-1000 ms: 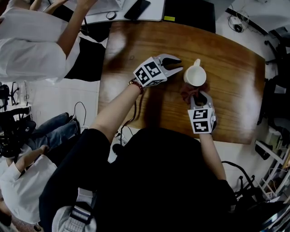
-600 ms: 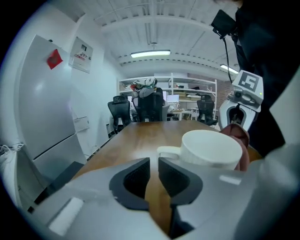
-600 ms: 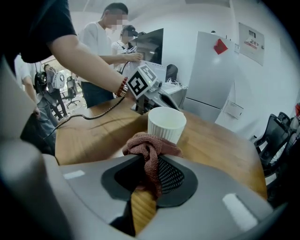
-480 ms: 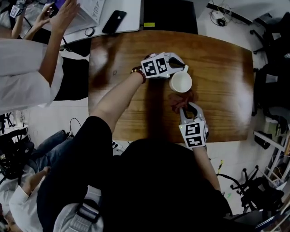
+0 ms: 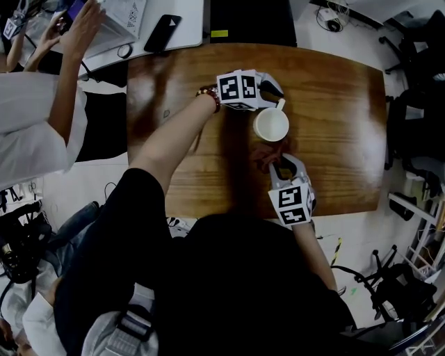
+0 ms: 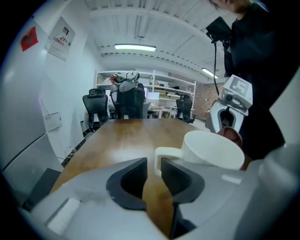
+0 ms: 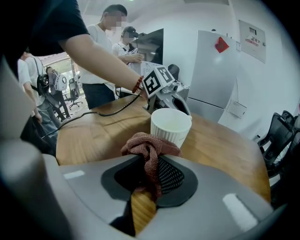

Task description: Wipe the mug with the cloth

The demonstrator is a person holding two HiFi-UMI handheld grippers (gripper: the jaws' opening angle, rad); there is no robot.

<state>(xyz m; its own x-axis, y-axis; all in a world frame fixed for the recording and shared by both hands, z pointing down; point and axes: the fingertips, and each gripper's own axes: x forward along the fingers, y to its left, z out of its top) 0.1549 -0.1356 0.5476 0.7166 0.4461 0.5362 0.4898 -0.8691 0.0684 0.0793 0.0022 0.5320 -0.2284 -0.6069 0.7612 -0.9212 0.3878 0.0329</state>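
A white ribbed mug [image 5: 271,125] stands on the wooden table [image 5: 334,104], its handle [image 6: 165,153] pointing away from me. My left gripper [image 5: 276,96] is at that handle; in the left gripper view its jaws [image 6: 153,165] have just been opening and stand narrowly apart, the handle between their tips with a slit of table showing beside it. My right gripper [image 5: 284,162] is on the near side of the mug, shut on a bunched reddish-brown cloth [image 7: 150,149] that hangs just short of the mug [image 7: 171,125].
Several people stand at the left [image 5: 42,118], one person's hand reaching over a white desk with a phone [image 5: 161,33]. A dark mat [image 5: 250,21] lies beyond the table's far edge. Office chairs [image 5: 417,132] stand at the right. A black cable [image 7: 98,112] trails over the table.
My left gripper has swung from the mug's left side round to its handle and its wide jaws have narrowed. The right gripper with the cloth has stayed by the mug.
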